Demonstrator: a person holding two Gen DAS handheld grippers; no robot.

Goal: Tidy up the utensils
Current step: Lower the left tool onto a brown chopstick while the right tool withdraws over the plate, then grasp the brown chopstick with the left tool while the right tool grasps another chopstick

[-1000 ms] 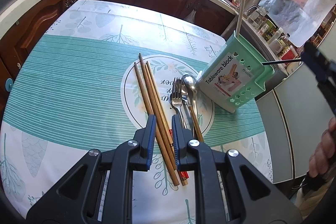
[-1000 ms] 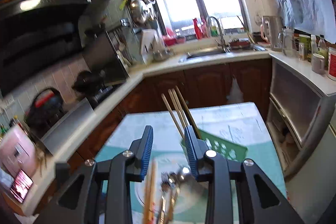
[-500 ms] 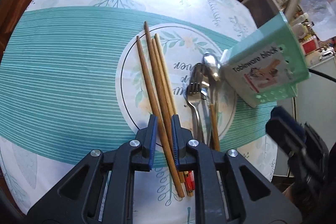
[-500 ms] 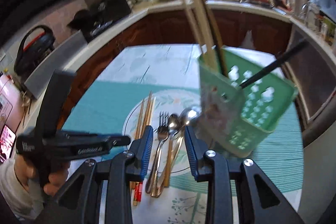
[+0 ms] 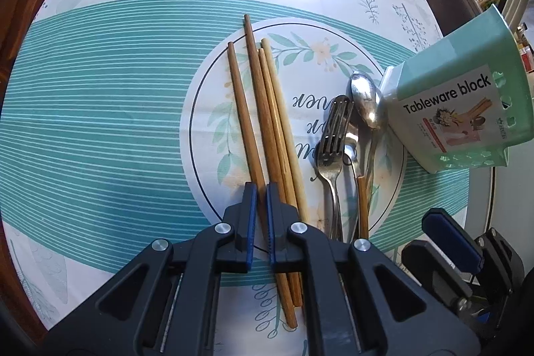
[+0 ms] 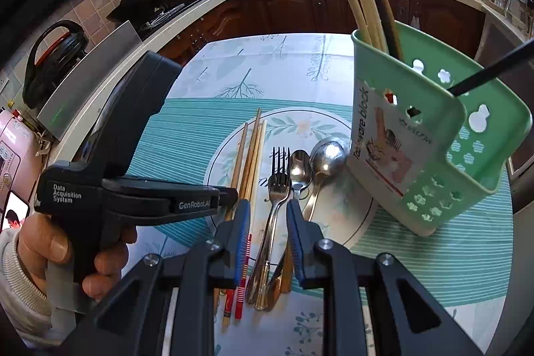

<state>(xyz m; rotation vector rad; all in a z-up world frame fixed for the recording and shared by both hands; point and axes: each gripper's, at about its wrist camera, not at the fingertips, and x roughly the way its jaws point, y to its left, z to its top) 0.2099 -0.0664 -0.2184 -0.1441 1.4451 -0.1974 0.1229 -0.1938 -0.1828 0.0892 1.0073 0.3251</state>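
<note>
Both grippers have dropped tableward. My left gripper (image 5: 261, 189) nearly clenched around brown wooden chopsticks (image 5: 257, 109); right gripper (image 6: 266, 212) released over steel fork (image 6: 278, 186). Risk: neighbouring sticks dragged along.

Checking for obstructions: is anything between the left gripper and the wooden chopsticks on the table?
Nothing visible. The left gripper sits right over the wooden chopsticks, one stick running up between its narrowly parted fingers; the fork lies off to the side.

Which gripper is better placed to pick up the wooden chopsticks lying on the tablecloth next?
Left. The left gripper already has its narrow jaws around one of the brown wooden chopsticks. The right gripper is open over the silver fork.
</note>
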